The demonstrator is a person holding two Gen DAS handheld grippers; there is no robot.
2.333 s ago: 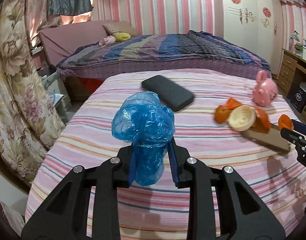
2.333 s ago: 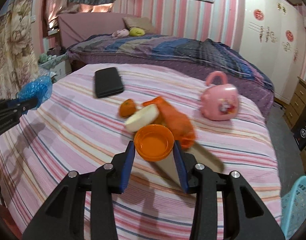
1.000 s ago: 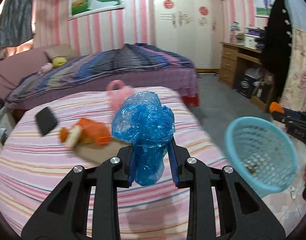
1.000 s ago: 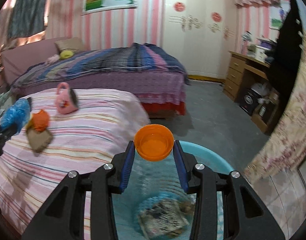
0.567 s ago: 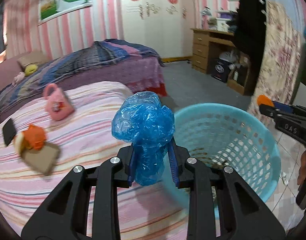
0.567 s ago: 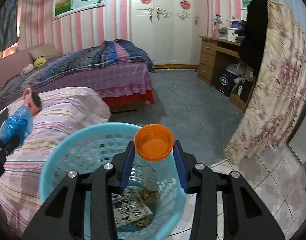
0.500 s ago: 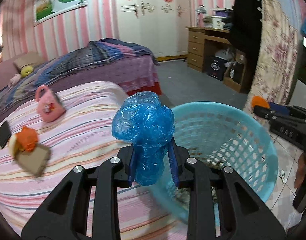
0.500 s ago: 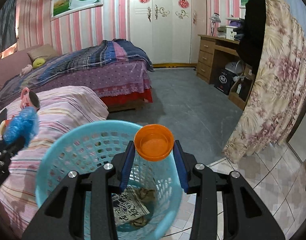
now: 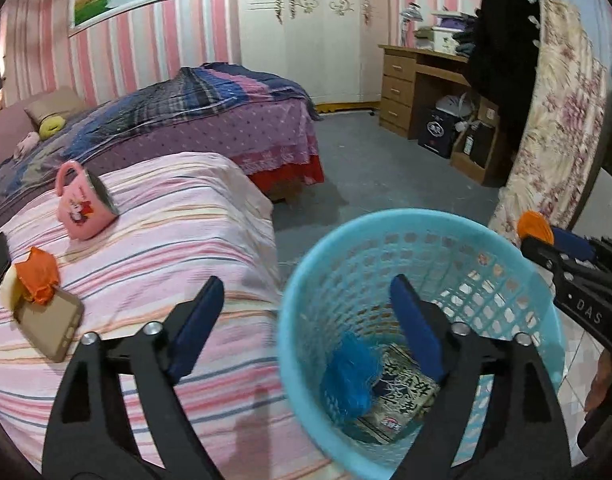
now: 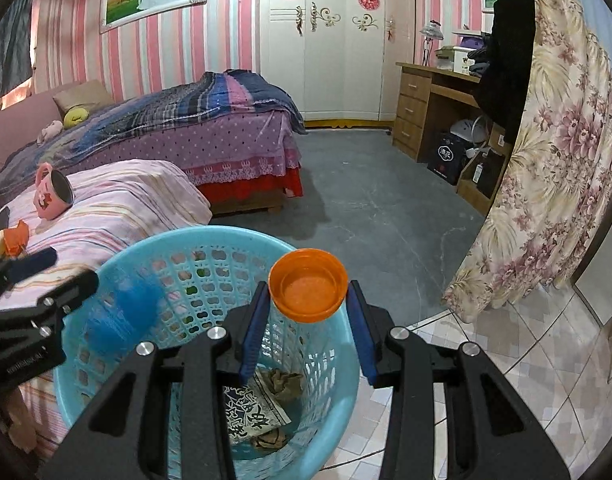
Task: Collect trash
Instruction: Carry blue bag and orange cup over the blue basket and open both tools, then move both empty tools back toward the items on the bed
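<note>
Over the blue laundry-style basket (image 9: 421, 240), left gripper (image 9: 306, 320) jaws are seen opening, nothing between; blue plastic bag (image 9: 347, 376) is inside. Orange cap (image 10: 307, 290) is clamped by right gripper (image 10: 306, 320).

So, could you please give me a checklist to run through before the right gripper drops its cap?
1. Right gripper shut on the orange cap: ok.
2. Cap over the basket mouth: ok.
3. Left gripper jaws opening, nothing between them: ok.
4. Blue bag inside the basket: ok.
5. Left gripper clear of the cap's drop path: ok, it sits at the far rim.
6. Bed cleared of trash: not ok, an orange wrapper remains.
</note>
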